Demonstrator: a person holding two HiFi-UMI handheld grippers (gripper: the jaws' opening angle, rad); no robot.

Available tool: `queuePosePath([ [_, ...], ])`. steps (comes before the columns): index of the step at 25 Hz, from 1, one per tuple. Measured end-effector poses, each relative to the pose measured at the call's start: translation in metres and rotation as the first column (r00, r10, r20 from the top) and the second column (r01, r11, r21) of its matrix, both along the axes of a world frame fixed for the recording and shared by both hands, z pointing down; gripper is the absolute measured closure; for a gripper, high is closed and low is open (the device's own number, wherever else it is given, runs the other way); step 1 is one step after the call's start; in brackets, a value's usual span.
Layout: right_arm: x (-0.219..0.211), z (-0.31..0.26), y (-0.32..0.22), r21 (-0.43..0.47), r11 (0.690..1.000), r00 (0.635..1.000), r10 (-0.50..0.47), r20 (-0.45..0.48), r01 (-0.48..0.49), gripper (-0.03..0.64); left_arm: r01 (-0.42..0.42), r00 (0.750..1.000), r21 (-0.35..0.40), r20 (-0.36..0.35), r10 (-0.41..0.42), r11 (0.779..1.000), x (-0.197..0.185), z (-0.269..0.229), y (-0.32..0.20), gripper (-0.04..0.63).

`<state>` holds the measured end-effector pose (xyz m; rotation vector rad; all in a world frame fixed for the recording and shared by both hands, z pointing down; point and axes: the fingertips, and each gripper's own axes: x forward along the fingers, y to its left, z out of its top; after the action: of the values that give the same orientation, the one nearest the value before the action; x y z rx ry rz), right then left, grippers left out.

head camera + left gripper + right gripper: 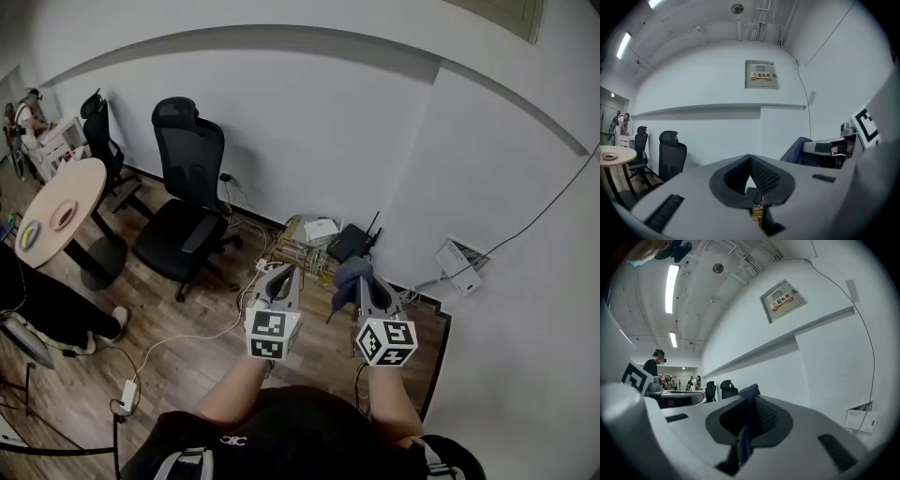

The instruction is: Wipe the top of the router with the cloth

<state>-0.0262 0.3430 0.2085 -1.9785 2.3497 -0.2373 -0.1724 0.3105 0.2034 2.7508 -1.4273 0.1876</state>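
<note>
The black router (347,243) with upright antennas lies on the floor against the white wall, beyond both grippers. In the head view my right gripper (360,278) is held in the air in front of it, shut on a blue-grey cloth (351,272) that bunches at its tips. The right gripper view shows that cloth (745,437) pinched between the closed jaws of the right gripper (751,393). My left gripper (279,272) hovers beside it on the left. In its own view the left gripper (750,158) is shut with nothing held, and the cloth (797,147) shows at the right.
A wire rack (302,251) and a white box (322,229) sit left of the router. A black office chair (187,211) and a round table (58,208) stand further left. Cables and a power strip (127,396) trail over the wooden floor. A white wall box (457,259) is at the right.
</note>
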Motion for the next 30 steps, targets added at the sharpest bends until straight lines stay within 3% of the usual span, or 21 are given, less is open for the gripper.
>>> queuePosePath([
  [21,-0.027,0.009,-0.007,-0.036,0.999,0.999,0.039,0.011,-0.038,0.612,-0.029,1.0,-0.019,-0.004,0.029,0.999,-0.024,0.008,-0.006,0.601],
  [30,-0.046,-0.009,-0.014,0.034,0.996,0.997,0.08,-0.017,-0.079,0.612,-0.051,0.999,0.018,-0.016,0.052,0.999,-0.043,-0.006,-0.018,0.601],
])
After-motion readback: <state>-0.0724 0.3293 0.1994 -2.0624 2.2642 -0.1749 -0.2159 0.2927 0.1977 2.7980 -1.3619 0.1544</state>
